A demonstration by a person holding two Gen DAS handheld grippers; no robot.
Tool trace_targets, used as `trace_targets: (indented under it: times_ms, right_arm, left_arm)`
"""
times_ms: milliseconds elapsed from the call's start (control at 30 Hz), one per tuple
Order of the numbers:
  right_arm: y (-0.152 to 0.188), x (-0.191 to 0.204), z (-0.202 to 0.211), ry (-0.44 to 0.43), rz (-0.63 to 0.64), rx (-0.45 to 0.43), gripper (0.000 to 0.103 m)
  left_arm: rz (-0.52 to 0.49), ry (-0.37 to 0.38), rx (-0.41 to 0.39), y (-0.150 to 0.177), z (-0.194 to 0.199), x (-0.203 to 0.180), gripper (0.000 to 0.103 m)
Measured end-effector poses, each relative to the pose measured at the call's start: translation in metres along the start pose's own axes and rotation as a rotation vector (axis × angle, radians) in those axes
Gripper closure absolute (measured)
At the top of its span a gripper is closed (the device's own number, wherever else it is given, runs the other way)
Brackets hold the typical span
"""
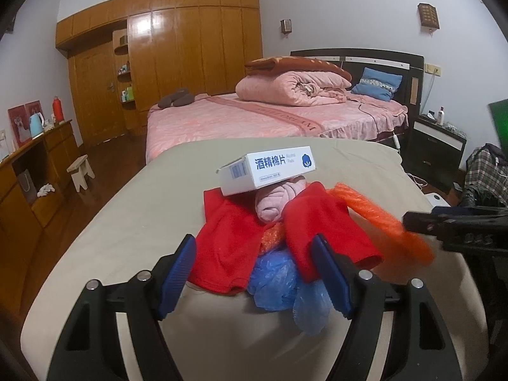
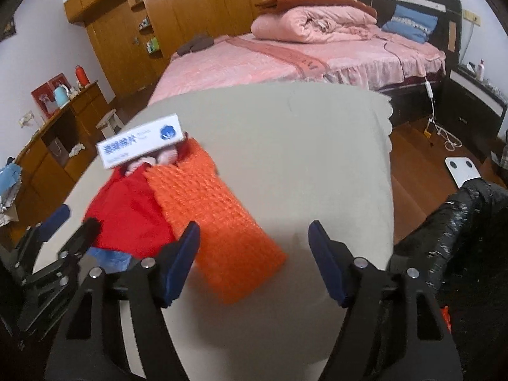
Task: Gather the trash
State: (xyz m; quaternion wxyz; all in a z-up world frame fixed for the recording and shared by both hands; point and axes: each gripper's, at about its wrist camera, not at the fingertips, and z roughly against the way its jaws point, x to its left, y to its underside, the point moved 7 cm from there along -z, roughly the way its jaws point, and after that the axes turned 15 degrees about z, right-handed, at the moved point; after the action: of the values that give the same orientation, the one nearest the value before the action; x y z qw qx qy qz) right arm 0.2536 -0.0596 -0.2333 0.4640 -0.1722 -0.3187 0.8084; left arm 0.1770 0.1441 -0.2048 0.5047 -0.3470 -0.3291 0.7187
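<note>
On the beige-covered table (image 1: 127,222) lies a pile. A white alcohol-pad box (image 1: 270,168) rests on a rolled pink cloth (image 1: 276,203), with a red cloth (image 1: 228,238) and a crumpled blue plastic bag (image 1: 276,282) below. My left gripper (image 1: 254,270) is open, its fingers either side of the red cloth and blue bag. A blurred orange mesh sheet (image 2: 216,216) trails from the pile toward my right gripper (image 2: 254,254), which is open; one corner of the sheet lies loose beside its left finger. The right gripper's tip (image 1: 416,222) shows at the edge of the left wrist view.
A black trash bag (image 2: 460,228) stands at the table's right side. Behind the table is a pink bed (image 1: 254,117) with folded quilts. A dark nightstand (image 1: 438,139), a wooden dresser (image 1: 31,165), a small stool (image 1: 81,171) and a white floor scale (image 2: 462,168) surround it.
</note>
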Motion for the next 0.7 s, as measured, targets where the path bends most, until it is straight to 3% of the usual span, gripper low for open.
trace_targets:
  times_ms: [233, 433, 467, 700]
  right_arm:
    - [0.019, 0.013, -0.023, 0.019, 0.039, 0.045, 0.044]
    - [0.020, 0.018, -0.014, -0.019, 0.040, 0.020, 0.077]
    - [0.020, 0.017, -0.012, -0.017, 0.033, 0.015, 0.089]
    - [0.028, 0.002, 0.008, -0.008, -0.032, 0.003, 0.091]
  left_arm:
    - [0.005, -0.002, 0.007, 0.000, -0.001, 0.000, 0.029]
    - [-0.003, 0.004, 0.004, 0.001, 0.001, -0.003, 0.029]
    - [-0.003, 0.010, 0.002, 0.001, 0.002, -0.005, 0.029]
    - [-0.016, 0.073, 0.010, 0.001, 0.004, -0.028, 0.030]
